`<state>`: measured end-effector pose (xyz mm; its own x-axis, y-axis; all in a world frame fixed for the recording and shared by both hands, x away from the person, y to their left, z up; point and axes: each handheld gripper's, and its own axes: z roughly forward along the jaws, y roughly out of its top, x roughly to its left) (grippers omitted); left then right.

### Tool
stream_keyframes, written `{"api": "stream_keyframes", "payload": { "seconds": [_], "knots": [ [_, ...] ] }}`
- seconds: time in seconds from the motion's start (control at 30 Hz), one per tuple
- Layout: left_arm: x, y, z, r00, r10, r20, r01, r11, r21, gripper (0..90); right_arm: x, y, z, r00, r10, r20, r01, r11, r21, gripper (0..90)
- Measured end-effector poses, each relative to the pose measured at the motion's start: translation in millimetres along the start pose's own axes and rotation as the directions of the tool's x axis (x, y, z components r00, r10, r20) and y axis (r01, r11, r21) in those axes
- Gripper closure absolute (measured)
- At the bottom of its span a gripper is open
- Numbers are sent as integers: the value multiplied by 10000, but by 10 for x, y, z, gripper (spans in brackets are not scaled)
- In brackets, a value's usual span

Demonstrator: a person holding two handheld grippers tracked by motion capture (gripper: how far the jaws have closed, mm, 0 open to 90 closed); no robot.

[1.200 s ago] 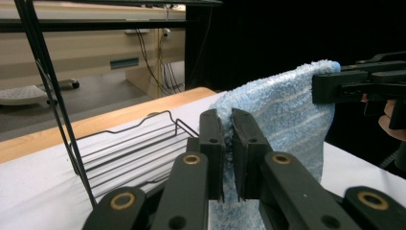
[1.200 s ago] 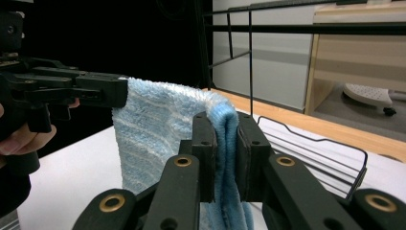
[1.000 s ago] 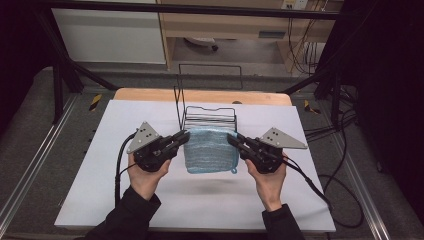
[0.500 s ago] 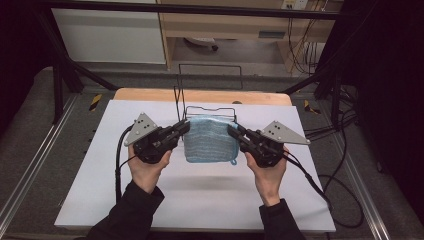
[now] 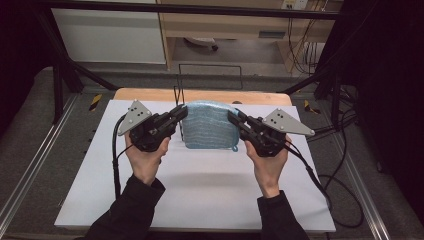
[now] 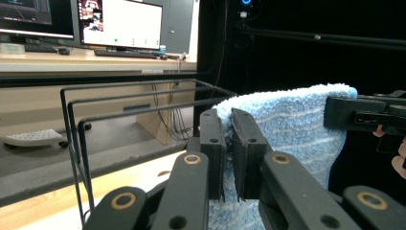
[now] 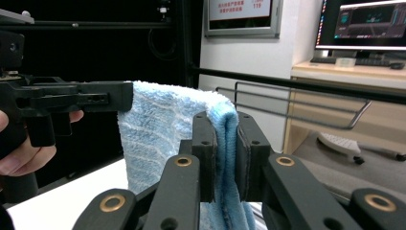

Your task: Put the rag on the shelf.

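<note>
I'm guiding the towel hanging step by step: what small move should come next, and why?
Probably carry the blue towel forward over the black wire rack. The left gripper and right gripper each pinch a top corner, so it hangs spread between them, with the rack just behind, not yet under it.

A white-topped table (image 5: pixel 200 190) with a pale wooden far edge stands on grey carpeted floor (image 5: pixel 30 150), lit computer monitors (image 6: pixel 122 24) glowing on a wooden desk (image 6: pixel 95 55) beyond.
</note>
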<state>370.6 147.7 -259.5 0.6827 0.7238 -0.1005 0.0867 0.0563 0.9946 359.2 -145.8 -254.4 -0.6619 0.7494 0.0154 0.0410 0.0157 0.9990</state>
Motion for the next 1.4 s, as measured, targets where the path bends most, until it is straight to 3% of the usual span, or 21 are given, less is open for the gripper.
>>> {"api": "stream_keyframes", "payload": {
  "seconds": [0.23,0.53,1.27,1.4],
  "knots": [
    [-1,126,9,9998,124,-148,-130,9990,-421,840,12,157,50,9994,-300,173,305,9991,-297,809],
    [39,270,28,9999,-2,-150,-12,9956,-937,840,27,335,100,9969,-697,358,716,9958,-570,809],
    [110,660,82,9995,-97,-296,33,9777,-2098,840,51,767,225,9920,-1118,587,1192,9824,-1440,810],
    [133,711,100,9993,-70,-378,-15,9756,-2194,840,24,806,272,9936,-986,555,1064,9811,-1617,810]
  ]
}}
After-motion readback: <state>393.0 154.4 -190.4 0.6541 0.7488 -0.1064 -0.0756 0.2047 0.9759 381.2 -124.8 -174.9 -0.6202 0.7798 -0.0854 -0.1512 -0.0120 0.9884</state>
